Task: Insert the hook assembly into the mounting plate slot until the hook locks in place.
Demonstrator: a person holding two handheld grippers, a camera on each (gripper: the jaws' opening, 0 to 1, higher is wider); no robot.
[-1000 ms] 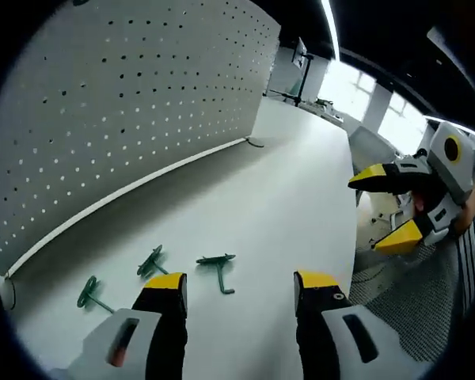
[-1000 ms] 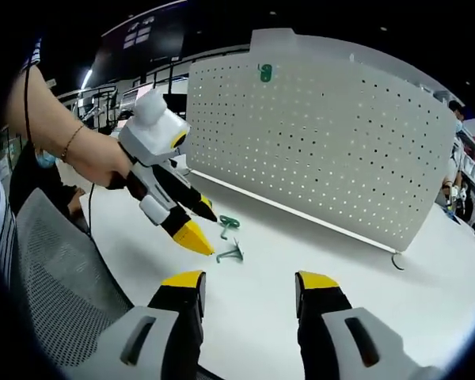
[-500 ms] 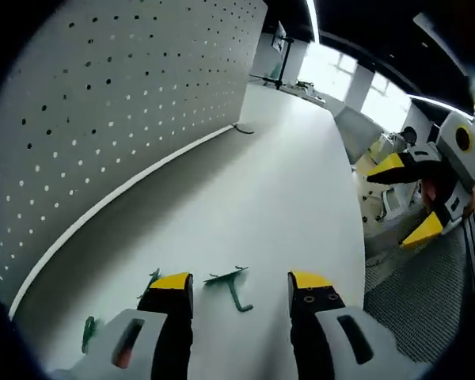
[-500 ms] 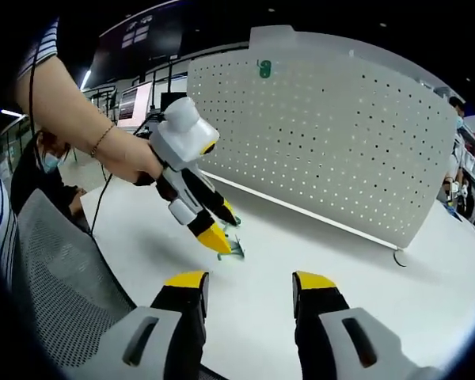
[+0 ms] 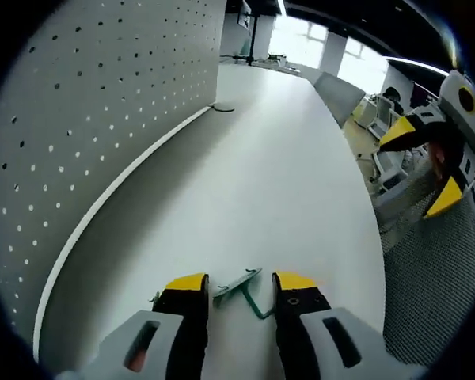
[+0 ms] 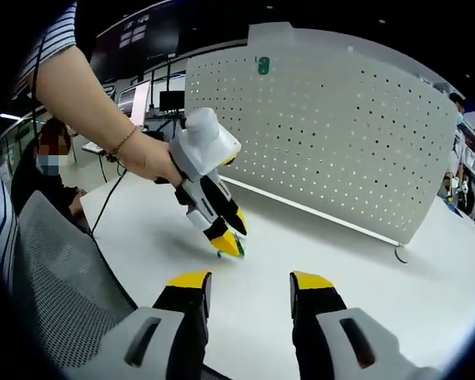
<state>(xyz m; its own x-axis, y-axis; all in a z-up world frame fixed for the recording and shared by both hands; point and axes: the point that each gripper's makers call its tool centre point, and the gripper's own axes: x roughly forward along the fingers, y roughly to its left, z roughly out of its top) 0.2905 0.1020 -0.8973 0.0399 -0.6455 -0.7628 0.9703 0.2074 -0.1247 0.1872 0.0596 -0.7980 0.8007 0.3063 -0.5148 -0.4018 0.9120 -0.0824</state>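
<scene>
Green hook [image 5: 241, 286] lay on the white table [image 5: 285, 182] near the pegboard [image 5: 79, 103], between the parted jaws of the left gripper [image 5: 237, 283]; contact could not be judged. Right gripper [image 6: 245, 279] stood open, empty, farther from the pegboard. Hook's lower end was hidden behind a jaw.

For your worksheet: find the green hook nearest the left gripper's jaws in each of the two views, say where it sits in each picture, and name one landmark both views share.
Left gripper view: the green hook lies on the white table, bottom centre, between the left gripper's open jaws.
Right gripper view: it sits left of centre, mostly hidden behind the left gripper's yellow tips; a sliver of green shows.
Shared landmark: the perforated white pegboard.
</scene>
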